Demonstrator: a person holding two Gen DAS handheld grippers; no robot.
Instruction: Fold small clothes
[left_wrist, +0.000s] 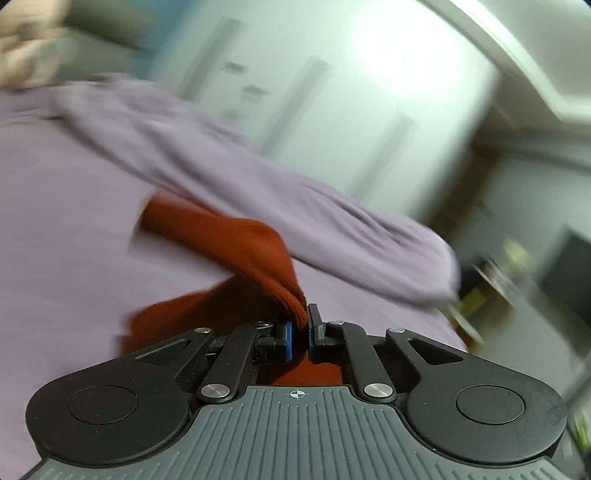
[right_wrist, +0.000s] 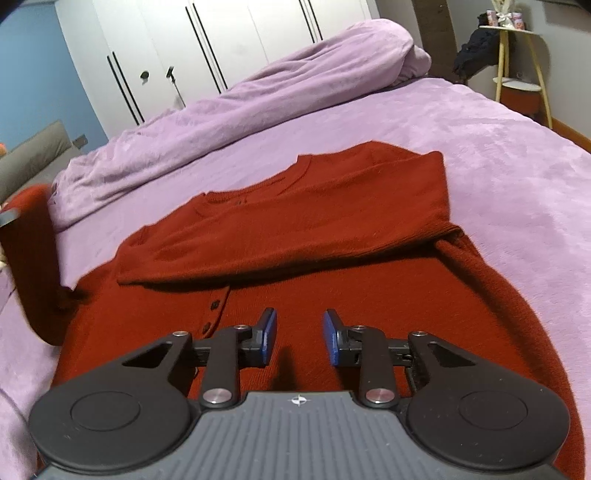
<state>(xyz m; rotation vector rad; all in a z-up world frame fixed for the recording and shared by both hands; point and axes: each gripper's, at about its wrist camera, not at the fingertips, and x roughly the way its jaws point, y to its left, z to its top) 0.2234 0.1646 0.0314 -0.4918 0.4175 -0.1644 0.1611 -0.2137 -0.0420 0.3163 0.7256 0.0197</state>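
Red knit cardigan flat on the bed; our left gripper pinches its sleeve at 9 o'clock, right gripper spread, empty. Risk: sleeve slips, thin bite.

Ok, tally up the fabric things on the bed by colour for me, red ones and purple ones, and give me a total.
Red: 1, the cardigan, one sleeve folded across its chest, the other pinched in the left gripper.
Purple: 2, the bedspread and the bunched duvet behind it.
Total: 3
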